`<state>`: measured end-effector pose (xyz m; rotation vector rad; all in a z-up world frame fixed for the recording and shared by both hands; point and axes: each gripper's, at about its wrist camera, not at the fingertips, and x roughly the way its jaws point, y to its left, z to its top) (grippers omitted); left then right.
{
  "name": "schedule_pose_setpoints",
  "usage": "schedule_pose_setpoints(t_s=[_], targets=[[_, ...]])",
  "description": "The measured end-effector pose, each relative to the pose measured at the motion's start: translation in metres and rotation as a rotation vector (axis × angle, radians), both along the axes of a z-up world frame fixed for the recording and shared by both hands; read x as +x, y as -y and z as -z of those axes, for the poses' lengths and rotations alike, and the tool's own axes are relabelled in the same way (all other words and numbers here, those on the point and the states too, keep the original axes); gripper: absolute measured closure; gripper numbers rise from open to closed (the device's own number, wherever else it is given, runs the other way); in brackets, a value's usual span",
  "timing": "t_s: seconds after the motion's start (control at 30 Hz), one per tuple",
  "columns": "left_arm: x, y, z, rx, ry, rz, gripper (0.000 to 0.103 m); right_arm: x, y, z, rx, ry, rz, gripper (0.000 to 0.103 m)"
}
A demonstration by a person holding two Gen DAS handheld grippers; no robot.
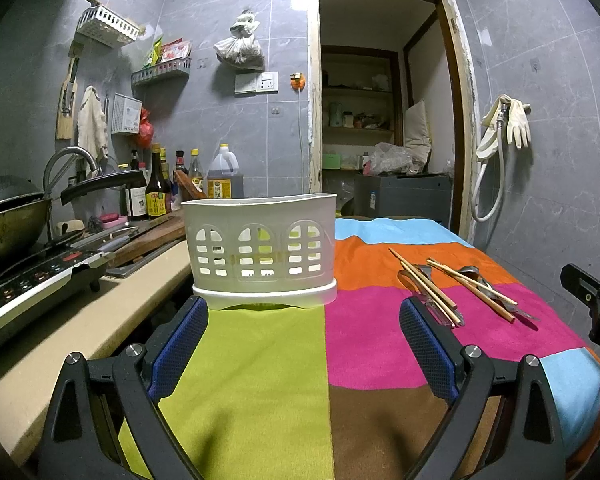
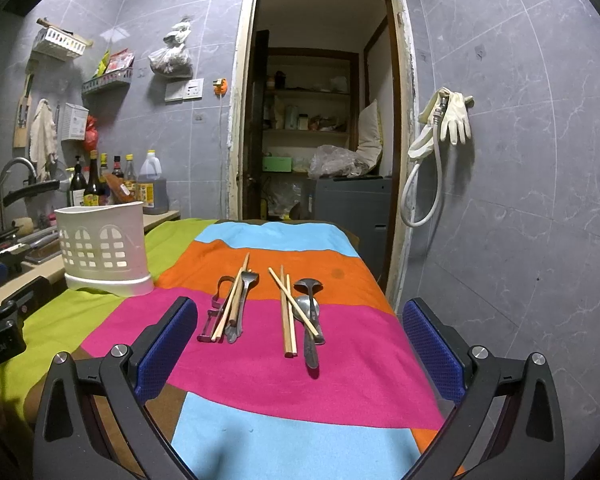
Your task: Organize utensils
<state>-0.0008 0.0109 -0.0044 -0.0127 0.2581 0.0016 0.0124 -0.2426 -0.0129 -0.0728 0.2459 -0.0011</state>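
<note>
The left gripper (image 1: 304,320) was spread wide and empty, its blue pads (image 1: 182,344) ribbed, over a striped cloth (image 1: 260,360). Just ahead stood a white plastic holder (image 1: 260,248) with arched cut-outs. The right gripper (image 2: 300,320) was also wide apart, holding nothing. Before it lay two heaps: wooden chopsticks (image 2: 288,312) over metal spoons (image 2: 310,308), and chopsticks with a peeler (image 2: 216,312). What lay under that heap was hard to make out.
</note>
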Motion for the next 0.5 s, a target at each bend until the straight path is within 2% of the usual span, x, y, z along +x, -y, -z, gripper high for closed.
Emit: schedule_pose_setpoints(t_s=[0.5], targets=[[-0.0002, 0.0001, 0.0003, 0.002, 0.0, 0.0, 0.009, 0.0004, 0.0003, 0.0001, 0.0, 0.001, -0.001, 0.0]])
